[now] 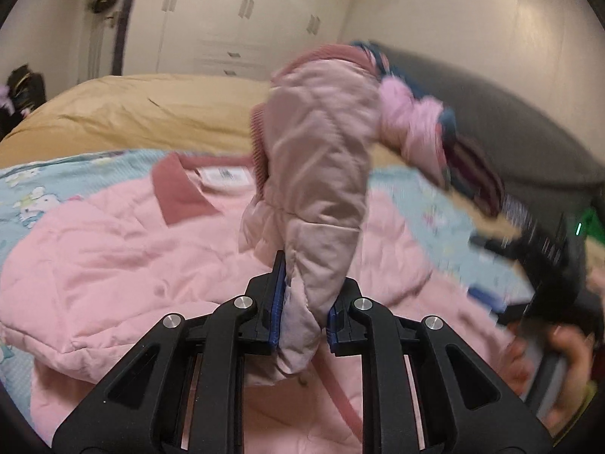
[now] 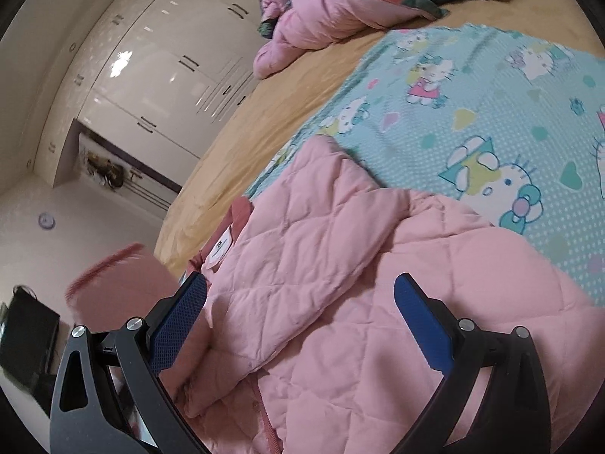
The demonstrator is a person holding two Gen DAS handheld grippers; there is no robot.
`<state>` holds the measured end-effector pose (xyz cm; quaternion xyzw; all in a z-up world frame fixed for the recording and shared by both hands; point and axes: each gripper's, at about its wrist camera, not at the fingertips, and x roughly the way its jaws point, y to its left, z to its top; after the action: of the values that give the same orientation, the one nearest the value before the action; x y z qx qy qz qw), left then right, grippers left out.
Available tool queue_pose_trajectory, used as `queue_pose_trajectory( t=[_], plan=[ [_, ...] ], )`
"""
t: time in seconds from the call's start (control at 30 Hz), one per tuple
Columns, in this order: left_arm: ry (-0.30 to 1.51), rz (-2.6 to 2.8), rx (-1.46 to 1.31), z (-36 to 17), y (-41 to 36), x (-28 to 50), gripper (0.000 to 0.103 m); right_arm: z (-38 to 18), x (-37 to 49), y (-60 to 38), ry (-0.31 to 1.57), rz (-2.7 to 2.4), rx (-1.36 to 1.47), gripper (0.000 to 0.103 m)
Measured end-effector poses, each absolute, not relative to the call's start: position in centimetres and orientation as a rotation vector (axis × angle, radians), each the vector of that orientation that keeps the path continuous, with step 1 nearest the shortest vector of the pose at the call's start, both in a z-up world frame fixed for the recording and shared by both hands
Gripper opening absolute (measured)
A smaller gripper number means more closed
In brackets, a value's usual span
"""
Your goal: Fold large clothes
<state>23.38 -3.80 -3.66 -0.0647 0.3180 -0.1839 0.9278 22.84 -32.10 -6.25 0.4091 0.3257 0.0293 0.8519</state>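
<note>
A pink quilted jacket (image 1: 113, 257) is lying spread across the bed, its darker pink collar (image 1: 177, 189) and white neck label (image 1: 225, 176) facing up. 1 sleeve (image 1: 317, 174) is standing lifted above the jacket's body, its ribbed cuff at the top, and the left gripper (image 1: 302, 314) is clenching that sleeve between its 2 blue pads (image 1: 275, 302). From the right wrist view, the right gripper (image 2: 298, 314) is hanging released, its jaws spread wide over the quilted front with nothing pressed between them; the lifted cuff (image 2: 113, 268) is showing blurred off to that view's left. In the left wrist view, the right gripper is appearing as a blurred black shape at the right edge, with a hand (image 1: 559, 363) wrapped around its handle.

Under the jacket, a light blue blanket (image 2: 472, 113) printed with cartoon cats is covering part of a tan bedsheet (image 2: 264, 121). Farther up the bed, a heap of other clothes (image 2: 340, 3) is sitting, a pink padded piece among them. A dark grey headboard (image 1: 491, 121) is running behind the bed, and white wardrobe doors (image 2: 159, 60) are lining the wall.
</note>
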Motion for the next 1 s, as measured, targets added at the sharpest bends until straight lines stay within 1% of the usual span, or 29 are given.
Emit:
queue_pose_trajectory(
  t=[0.13, 0.27, 0.33, 0.37, 0.4, 0.43, 0.47, 0.6, 0.67, 0.8, 0.9, 1.0],
  plan=[
    [0.700, -0.390, -0.045, -5.7, -6.0, 23.3, 0.013, -6.6, 22.7, -33.1, 0.681, 0.057, 0.897, 0.099],
    [0.743, -0.386, 0.030, -6.9, -7.2, 23.2, 0.017, -7.1, 22.6, -33.8, 0.686, 0.064, 0.944, 0.099],
    [0.757, -0.390, 0.062, -7.0, -7.5, 23.0, 0.023, -7.6, 22.6, -34.1, 0.695, 0.081, 0.982, 0.099],
    [0.767, -0.396, 0.068, -6.9, -7.6, 23.1, 0.037, -7.8, 22.6, -34.3, 0.700, 0.089, 0.998, 0.099],
    [0.784, -0.413, 0.066, -7.0, -7.7, 22.9, 0.064, -8.1, 22.7, -34.3, 0.708, 0.110, 1.029, 0.099],
    [0.801, -0.430, 0.047, -7.2, -7.6, 22.9, 0.077, -8.3, 22.8, -34.2, 0.719, 0.129, 1.046, 0.099],
    [0.807, -0.432, 0.036, -7.2, -7.6, 22.8, 0.082, -8.4, 23.0, -34.0, 0.729, 0.154, 1.053, 0.099],
    [0.851, -0.452, 0.057, -7.4, -7.9, 22.6, 0.082, -8.5, 23.6, -32.5, 0.749, 0.298, 1.099, 0.099],
    [0.878, -0.504, 0.028, -6.9, -7.7, 22.2, 0.094, -8.5, 23.9, -31.6, 0.762, 0.346, 1.100, 0.099],
    [0.901, -0.627, -0.015, -5.9, -7.4, 21.2, 0.094, -8.5, 24.4, -30.1, 0.802, 0.420, 1.083, 0.099],
    [0.871, -0.574, 0.010, -5.1, -6.2, 21.1, 0.094, -8.9, 24.7, -29.3, 0.834, 0.445, 1.076, 0.099],
    [0.807, -0.521, -0.064, -3.4, -3.0, 22.0, 0.094, -9.2, 25.1, -28.3, 0.891, 0.436, 1.005, 0.099]
  ],
)
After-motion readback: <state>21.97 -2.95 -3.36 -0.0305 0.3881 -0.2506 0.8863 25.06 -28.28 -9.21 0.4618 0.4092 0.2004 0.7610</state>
